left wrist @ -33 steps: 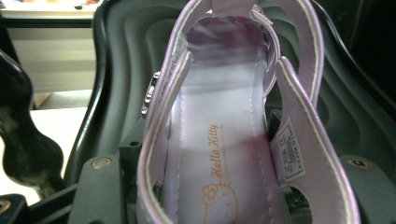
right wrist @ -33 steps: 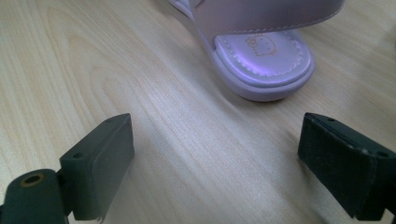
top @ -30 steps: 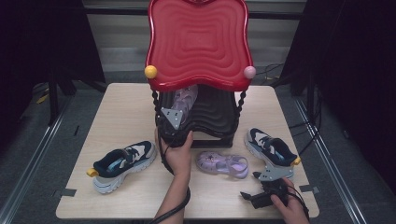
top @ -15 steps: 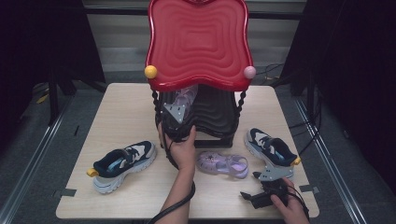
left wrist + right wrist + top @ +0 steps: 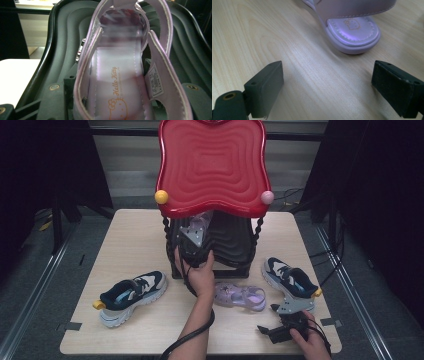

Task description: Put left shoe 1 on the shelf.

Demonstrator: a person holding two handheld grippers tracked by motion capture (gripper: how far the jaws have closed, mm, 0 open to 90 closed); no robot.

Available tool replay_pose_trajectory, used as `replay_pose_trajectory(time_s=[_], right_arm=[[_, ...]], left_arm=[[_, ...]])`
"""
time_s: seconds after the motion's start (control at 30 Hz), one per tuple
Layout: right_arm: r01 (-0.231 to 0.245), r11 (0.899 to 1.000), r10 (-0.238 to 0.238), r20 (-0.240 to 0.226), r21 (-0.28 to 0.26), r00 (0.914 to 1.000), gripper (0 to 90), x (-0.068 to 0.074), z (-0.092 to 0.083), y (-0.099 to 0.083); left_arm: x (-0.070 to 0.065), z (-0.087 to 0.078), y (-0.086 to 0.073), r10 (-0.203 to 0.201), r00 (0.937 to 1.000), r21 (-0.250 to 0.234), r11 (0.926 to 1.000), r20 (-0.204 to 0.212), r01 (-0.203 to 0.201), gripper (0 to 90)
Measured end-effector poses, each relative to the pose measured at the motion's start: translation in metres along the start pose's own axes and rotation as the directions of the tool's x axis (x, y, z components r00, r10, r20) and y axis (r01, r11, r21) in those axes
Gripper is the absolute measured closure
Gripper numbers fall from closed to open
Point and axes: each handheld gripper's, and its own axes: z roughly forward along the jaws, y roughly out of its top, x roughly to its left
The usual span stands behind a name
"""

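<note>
**One lilac sandal going onto the rack shelf, three shoes left on the desk**

Nearest the person, the right gripper [image 5: 267, 331] rests low at the desk's [image 5: 130, 240] front right edge, jaws spread wide with nothing between them. Just ahead of its jaws lies a second lilac sandal [image 5: 240, 296], flat on its sole, long axis running across the desk. A dark sneaker [image 5: 290, 279] sits just beyond this gripper, and another dark sneaker [image 5: 131, 292] lies well off to its left.

Farther in, the left gripper [image 5: 191, 244] is closed on a lilac sandal [image 5: 120, 75] and reaches into the black lower shelf [image 5: 190, 57] of the red-topped rack [image 5: 212, 165]. The sandal's long axis points straight away from this gripper, insole up, its far end deep in the shelf. My judgement: this shoe is almost stowed but not released; its mate and both sneakers remain.
</note>
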Motion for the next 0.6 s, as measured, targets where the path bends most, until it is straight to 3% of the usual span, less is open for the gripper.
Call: replay_pose_trajectory(time_s=[0.2,0.33,0.47,0.6], right_arm=[[0.0,1.0,0.0,-0.003,0.001,1.0,10.2,0.0,0.0,0.0],[0.0,1.0,0.0,-0.003,0.001,1.0,10.2,0.0,0.0,0.0],[0.002,1.0,-0.002,-0.003,0.0,1.0,10.2,0.0,0.0,0.0],[0.001,1.0,-0.001,-0.003,0.0,1.0,10.2,0.0,0.0,0.0]], left_arm=[[-0.001,0.006,-0.003,0.018,0.9998,0.027,0.9995,-0.009,-0.018,37.4],[-0.003,0.006,-0.005,0.016,0.9999,0.021,0.9997,0.004,-0.017,34.9],[-0.004,0.008,-0.007,0.051,0.9985,0.058,0.997,0.019,-0.052,32.2],[-0.004,0.009,-0.01,0.057,0.9976,0.081,0.995,0.039,-0.06,28.7]])
